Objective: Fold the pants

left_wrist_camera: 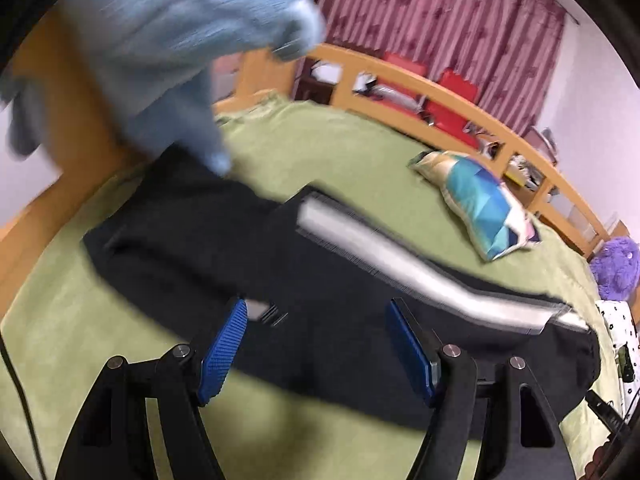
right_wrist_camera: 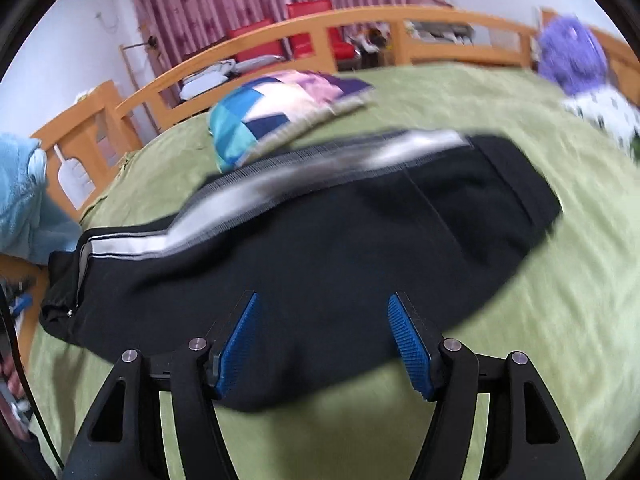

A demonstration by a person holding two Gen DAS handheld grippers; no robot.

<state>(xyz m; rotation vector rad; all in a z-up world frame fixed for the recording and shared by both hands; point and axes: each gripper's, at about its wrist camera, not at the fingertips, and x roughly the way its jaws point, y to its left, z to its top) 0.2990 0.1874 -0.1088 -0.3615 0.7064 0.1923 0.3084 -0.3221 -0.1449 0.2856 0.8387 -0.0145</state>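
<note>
Black pants (left_wrist_camera: 320, 280) with a white side stripe (left_wrist_camera: 400, 256) lie folded lengthwise on a green bed cover. My left gripper (left_wrist_camera: 316, 312) hovers over their near edge, jaws apart, blue pads (left_wrist_camera: 222, 354) empty. In the right wrist view the same pants (right_wrist_camera: 320, 248) stretch across the bed, the stripe (right_wrist_camera: 280, 184) along their far edge. My right gripper (right_wrist_camera: 322, 304) also stands open above the near edge with nothing between its pads (right_wrist_camera: 408, 344). Both views are blurred by motion.
A patterned blue and pink pillow (left_wrist_camera: 476, 204) (right_wrist_camera: 280, 108) lies beyond the pants. A purple plush toy (right_wrist_camera: 568, 56) sits at the far right. A pale blue fluffy sleeve (left_wrist_camera: 180, 40) hangs at the upper left. A wooden bed rail (right_wrist_camera: 360, 20) borders the far side.
</note>
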